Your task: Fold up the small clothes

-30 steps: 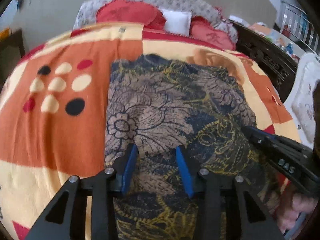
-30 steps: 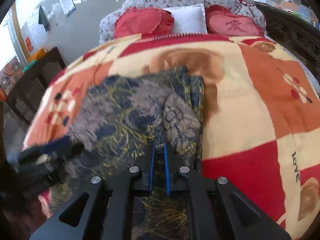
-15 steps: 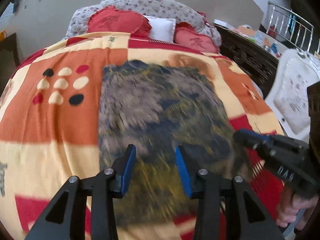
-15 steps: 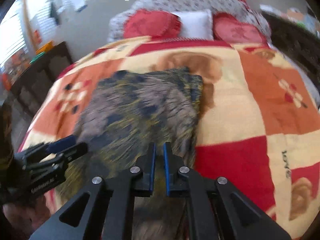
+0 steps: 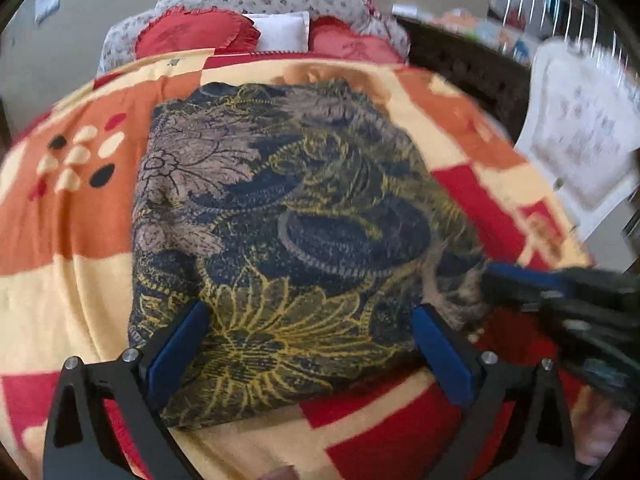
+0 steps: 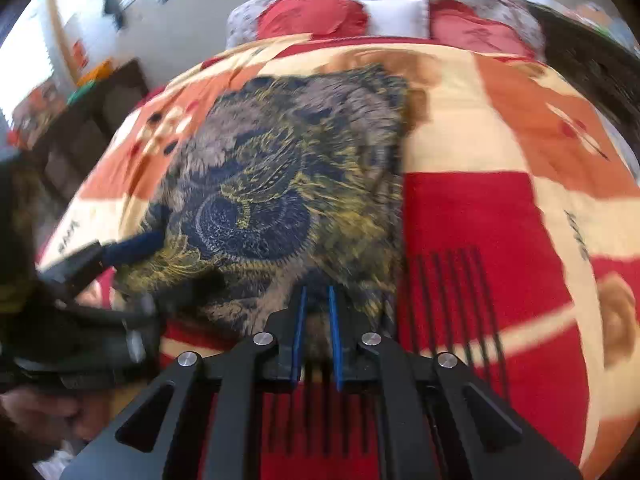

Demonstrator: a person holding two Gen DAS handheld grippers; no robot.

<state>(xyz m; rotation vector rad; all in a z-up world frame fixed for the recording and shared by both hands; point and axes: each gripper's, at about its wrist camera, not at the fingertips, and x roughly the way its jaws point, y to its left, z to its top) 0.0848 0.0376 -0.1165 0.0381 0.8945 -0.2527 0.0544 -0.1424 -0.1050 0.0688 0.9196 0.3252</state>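
Observation:
A dark blue, grey and yellow floral garment (image 5: pixel 288 220) lies flat on the bed's orange, red and cream blanket (image 5: pixel 68 216); it also shows in the right wrist view (image 6: pixel 280 192). My left gripper (image 5: pixel 312 320) is wide open, its fingers straddling the garment's near edge. My right gripper (image 6: pixel 316 300) is nearly shut on the garment's near right corner. It also appears in the left wrist view (image 5: pixel 520 276) at the garment's right corner. The left gripper shows at the left of the right wrist view (image 6: pixel 132 248).
Red heart cushions (image 5: pixel 196 36) and a white pillow (image 5: pixel 280 32) lie at the bed head. A dark wooden bedside piece (image 5: pixel 460 68) and a white chair (image 5: pixel 580 140) stand to the right. A dark cabinet (image 6: pixel 100 112) stands to the left.
The left gripper has opened much wider and pulled back to the garment's near edge. The right gripper has drawn back with the garment corner; both views are blurred by motion.

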